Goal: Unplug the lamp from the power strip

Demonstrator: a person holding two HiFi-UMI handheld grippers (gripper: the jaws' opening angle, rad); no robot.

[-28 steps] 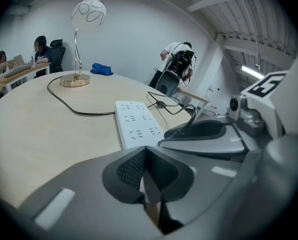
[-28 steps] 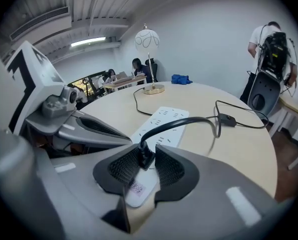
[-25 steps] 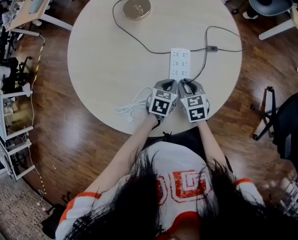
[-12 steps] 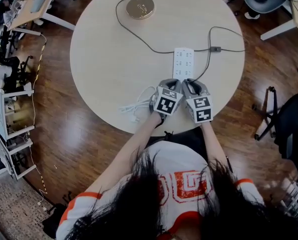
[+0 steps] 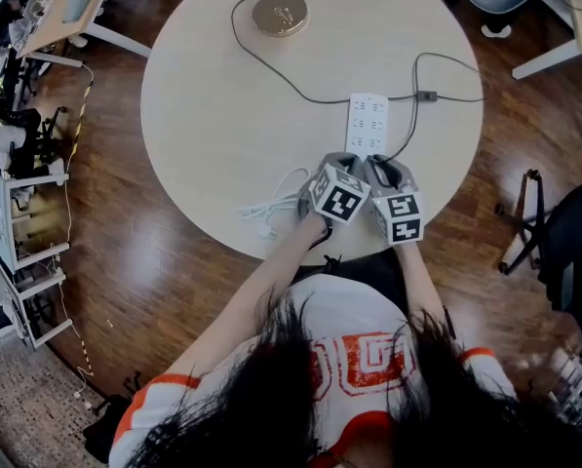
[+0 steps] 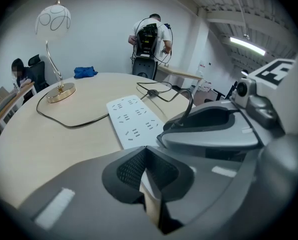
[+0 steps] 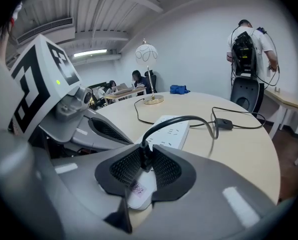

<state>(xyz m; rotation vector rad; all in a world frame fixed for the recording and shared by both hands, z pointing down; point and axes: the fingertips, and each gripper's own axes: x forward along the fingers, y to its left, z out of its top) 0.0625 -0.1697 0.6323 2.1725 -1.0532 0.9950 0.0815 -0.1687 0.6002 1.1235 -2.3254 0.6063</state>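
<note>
Soft, even indoor light; ceiling tube (image 6: 246, 45) glares; floor (image 5: 139, 252) gleams; gripper views bulge, corners black; left tongs (image 6: 146, 156) blurred close up.

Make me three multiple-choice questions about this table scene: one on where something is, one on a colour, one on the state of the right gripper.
1. Where does the lamp stand?
A) at the table's far edge
B) at the near edge
C) on the floor

2. What colour is the power strip?
A) black
B) white
C) red

3. The right gripper is:
A) open and empty
B) shut on a black plug
C) shut on a pen

Answers:
1 A: its base sits far across the table from the person.
2 B: the strip's body is plainly white.
3 B: the pads pinch the plug, and its cord arcs away.
</note>
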